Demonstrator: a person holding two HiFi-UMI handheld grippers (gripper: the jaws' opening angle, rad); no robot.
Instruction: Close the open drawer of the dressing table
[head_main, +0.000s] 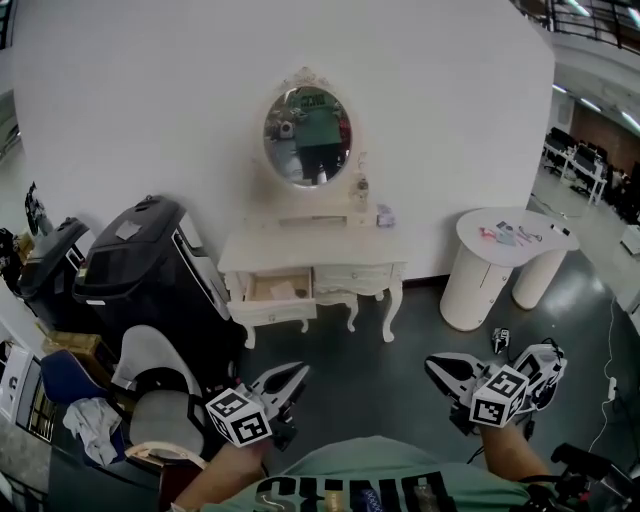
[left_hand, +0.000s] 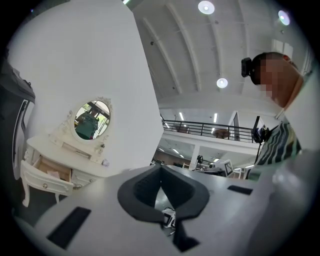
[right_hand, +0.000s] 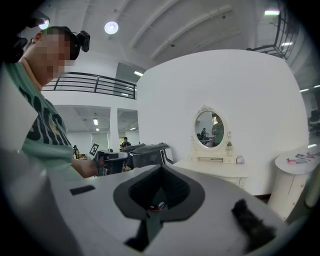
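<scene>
Jaws together; seemingly one open drawer

The head camera sat on the person's head, well back from the dressing table, and looked forward and steeply down. In that view the table lay at twelve o'clock, the left gripper at seven and the right gripper at five. Each gripper camera rode just behind its own jaws and looked along them, roughly level. The left gripper view faced past the dressing table, which fell far off at nine o'clock. The right gripper view had the dressing table between three and four o'clock, also far off. All three views shared that table, its oval mirror and the white wall. The head and right gripper views also shared the round white table.
</scene>
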